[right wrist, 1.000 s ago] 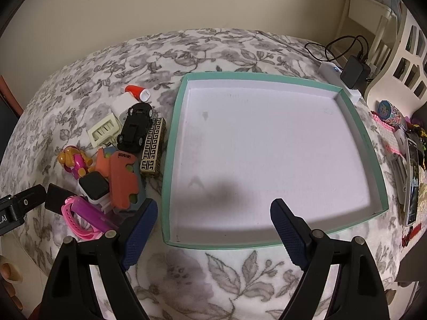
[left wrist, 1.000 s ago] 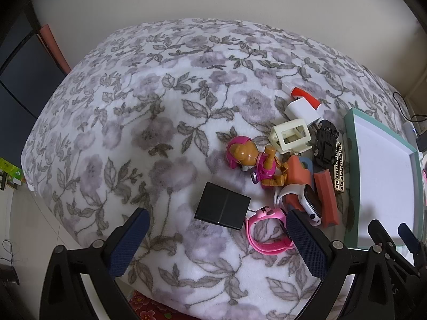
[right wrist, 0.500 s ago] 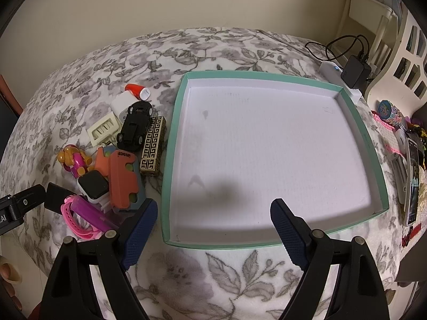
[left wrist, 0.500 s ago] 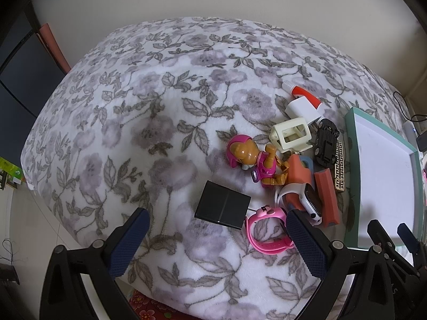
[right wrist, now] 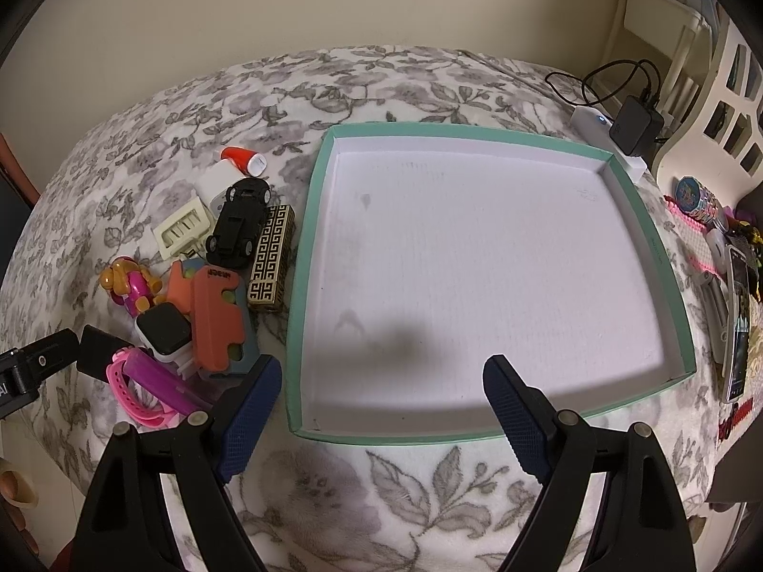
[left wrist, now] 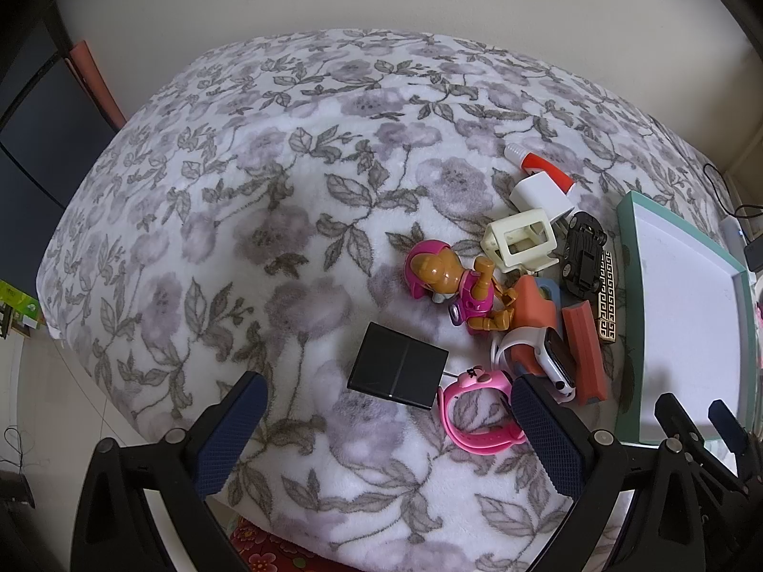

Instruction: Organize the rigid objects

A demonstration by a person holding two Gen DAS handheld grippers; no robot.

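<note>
Since the hard little items heaped just left of the empty teal-rimmed white cardboard tray (right wrist: 305,286) look light and stiff, best pinched across narrow sides, I count one black toy car (right wrist: 238,224), one pink rubber wristband (left wrist: 477,410), one flat black square panel (left wrist: 398,364), one pup figure (left wrist: 453,286), while both tongs, left (left wrist: 386,434) and right (right wrist: 381,424), hang spread and empty.

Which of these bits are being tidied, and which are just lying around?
For the job: green tray, black toy car, pink watch, puppy figure, black square panel, patterned gold box.

Just lying about: charger, phone.
</note>
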